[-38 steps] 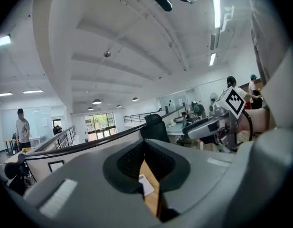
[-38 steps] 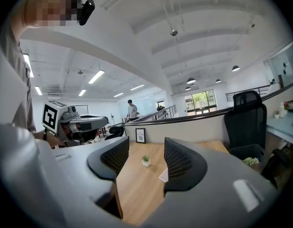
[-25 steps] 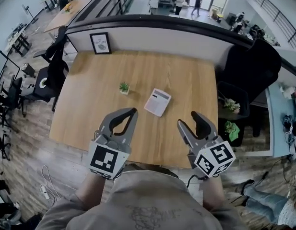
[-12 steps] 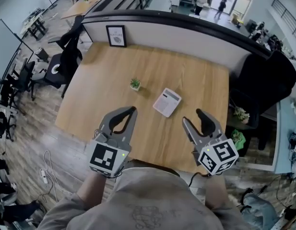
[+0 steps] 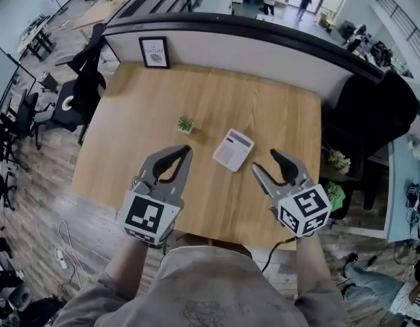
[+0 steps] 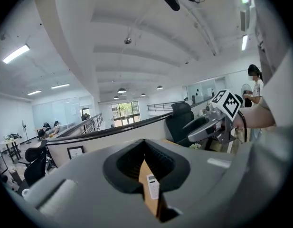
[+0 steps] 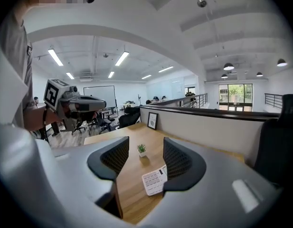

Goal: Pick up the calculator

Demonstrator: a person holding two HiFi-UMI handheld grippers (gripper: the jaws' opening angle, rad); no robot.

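Open-plan office floor surrounds the wooden table, which is backed along its far edge by a low grey partition with a dark rail. Off the table's left edge stands a black office chair. At the far left corner a framed picture stands upright against the partition. My left gripper hovers above the near edge, left of centre. Its jaws meet at the tips with nothing caught in them; through the narrow slit below the tips, the left gripper view shows only a strip of tabletop and the calculator lying on it. A small potted plant sits upright near the middle of the table, on the far side of my left gripper. To the right of the plant, and apart from it, the calculator lies flat, keys up, at a slant to the table's edges, right of centre. Neither gripper touches it. My right gripper hangs over the near right part of the table, just right of the calculator, with its jaws spread apart and empty. In the right gripper view the calculator shows low between them, close to the right jaw, with the plant beyond. Past the table's right edge stands another black chair.
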